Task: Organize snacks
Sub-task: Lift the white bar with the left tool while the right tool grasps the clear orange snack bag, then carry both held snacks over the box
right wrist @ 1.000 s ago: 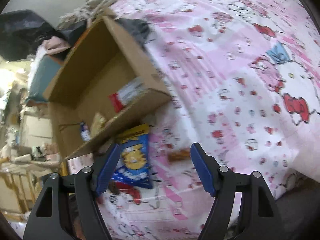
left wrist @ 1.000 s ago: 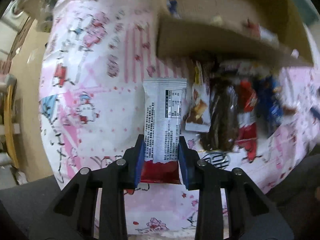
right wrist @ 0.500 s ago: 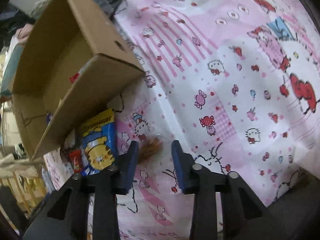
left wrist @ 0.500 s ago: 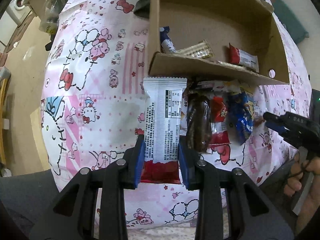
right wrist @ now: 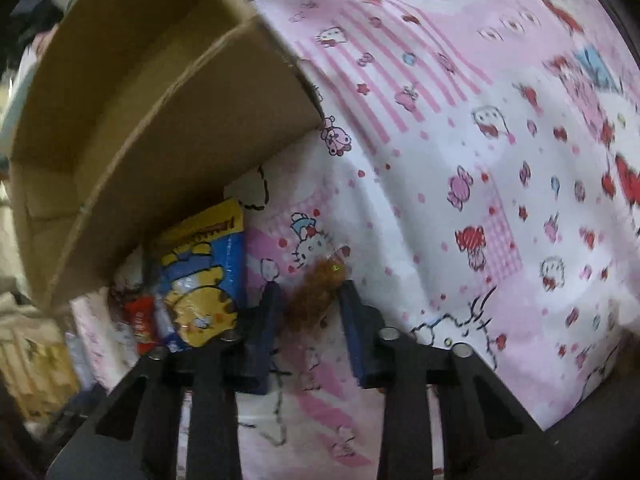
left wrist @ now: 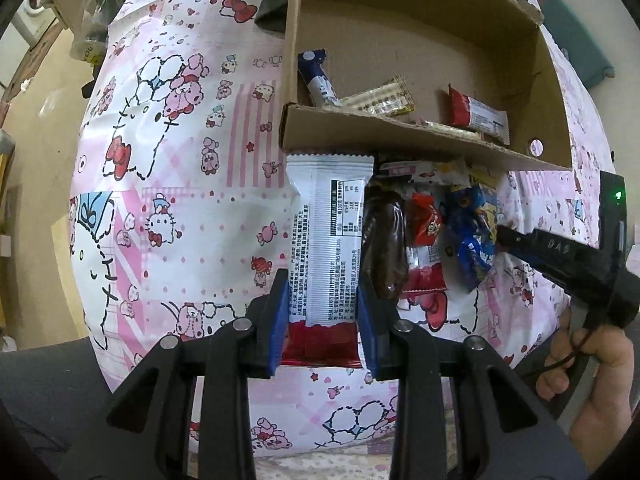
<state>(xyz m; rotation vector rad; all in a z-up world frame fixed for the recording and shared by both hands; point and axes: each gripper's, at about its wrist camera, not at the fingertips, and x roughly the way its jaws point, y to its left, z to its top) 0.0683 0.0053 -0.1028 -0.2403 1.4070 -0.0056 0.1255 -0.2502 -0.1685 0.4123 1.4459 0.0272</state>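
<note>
Left tongs (left wrist: 322,320) clamped on a white-and-red snack bar (left wrist: 328,236), both blue pads pressed against its long edges, the red end of the wrapper nearest the camera and the crimped white end reaching up to the near wall of the cardboard box (left wrist: 400,136). Bar held lengthwise over the pink cartoon-print cloth (left wrist: 180,200), just left of a row of loose snacks lying along the box's near wall: a dark brown packet (left wrist: 384,252) touching the bar's right edge, then a red packet (left wrist: 426,240), then a blue-and-yellow packet (left wrist: 474,236).

Inside the box, three wrapped items on the floor: a blue-and-white bar (left wrist: 318,78) at the left wall, a pale yellow wrapper (left wrist: 380,100) in the middle, a red-and-white bar (left wrist: 478,114) toward the right.

Over on the right: right tongs (right wrist: 310,312) just closed in, now pinching a small orange-brown snack in clear wrap (right wrist: 320,288), which sits between the two blue pads and sticks out past their tips onto the cloth. Blue-and-yellow packet just to the left of that grip, partly tucked under the box's overhanging wall. Picture a little blurred here, so the wrapper's print unreadable.

From the left camera, right tongs entering from the right edge, tips down beside the blue packet, a bare hand (left wrist: 588,372) wrapped round the black handle, a green light glowing on the housing above.
</note>
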